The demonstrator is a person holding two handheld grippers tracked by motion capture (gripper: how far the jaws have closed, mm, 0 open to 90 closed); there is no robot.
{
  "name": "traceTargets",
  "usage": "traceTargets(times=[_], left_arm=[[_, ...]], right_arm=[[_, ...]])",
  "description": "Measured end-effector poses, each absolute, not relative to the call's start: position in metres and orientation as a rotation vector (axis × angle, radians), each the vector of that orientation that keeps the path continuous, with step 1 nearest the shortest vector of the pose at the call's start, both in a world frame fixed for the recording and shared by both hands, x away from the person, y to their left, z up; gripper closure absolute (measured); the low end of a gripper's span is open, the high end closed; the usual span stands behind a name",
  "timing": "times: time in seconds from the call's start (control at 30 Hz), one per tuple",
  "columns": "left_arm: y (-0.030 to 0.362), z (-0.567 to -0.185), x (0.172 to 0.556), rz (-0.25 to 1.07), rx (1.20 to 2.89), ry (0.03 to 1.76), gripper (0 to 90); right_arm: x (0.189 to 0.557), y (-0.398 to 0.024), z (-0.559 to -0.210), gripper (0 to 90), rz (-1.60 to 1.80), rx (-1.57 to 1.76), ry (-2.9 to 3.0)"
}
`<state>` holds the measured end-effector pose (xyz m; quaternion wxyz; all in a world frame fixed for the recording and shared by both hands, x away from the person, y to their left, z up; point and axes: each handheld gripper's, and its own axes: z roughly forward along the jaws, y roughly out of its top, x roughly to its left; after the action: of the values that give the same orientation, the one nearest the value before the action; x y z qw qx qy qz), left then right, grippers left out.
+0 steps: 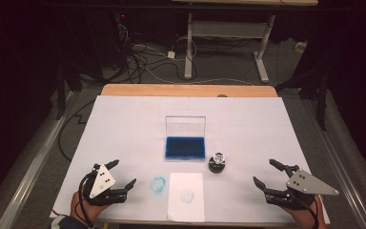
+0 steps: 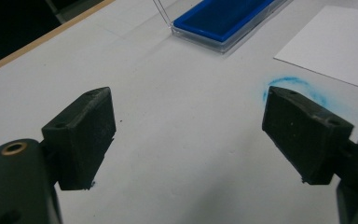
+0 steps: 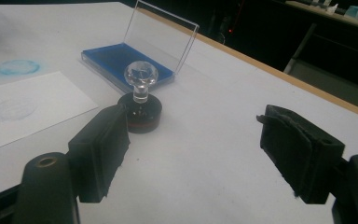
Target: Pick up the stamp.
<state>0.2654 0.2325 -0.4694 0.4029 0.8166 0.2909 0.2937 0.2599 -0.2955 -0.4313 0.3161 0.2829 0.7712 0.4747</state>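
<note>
A blue ink pad [image 1: 185, 147] [image 2: 223, 18] [image 3: 121, 60] lies in a clear case with its lid raised, mid-table. Just right of it stands a round black stamp with a clear knob handle [image 1: 218, 162] [image 3: 141, 100]. A white sheet of paper [image 1: 186, 196] [image 2: 335, 44] [image 3: 23, 109] with a faint round print lies near the front edge. A blue ring smudge [image 1: 158, 185] [image 2: 289, 84] [image 3: 17, 67] marks the table cover left of it. My left gripper [image 1: 123, 172] [image 2: 189, 135] rests open at the front left, nothing between its jaws. My right gripper [image 1: 265, 172] [image 3: 193, 154] rests open at the front right, empty.
A white cover [image 1: 124, 124] spans the wooden table [image 1: 186, 90]. Behind the table stand another desk's legs [image 1: 188, 47] and loose cables on the floor [image 1: 147, 57]. Metal rails [image 1: 33, 167] run along both sides.
</note>
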Motion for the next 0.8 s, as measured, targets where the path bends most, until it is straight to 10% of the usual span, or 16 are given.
traceTargets(times=[0.8], left_arm=[[0.235, -0.471, 0.265, 0.741, 2.079, 0.744, 17.1]], right_arm=[[0.295, -0.26, -0.414, 22.7, 1.247, 0.685, 2.18]])
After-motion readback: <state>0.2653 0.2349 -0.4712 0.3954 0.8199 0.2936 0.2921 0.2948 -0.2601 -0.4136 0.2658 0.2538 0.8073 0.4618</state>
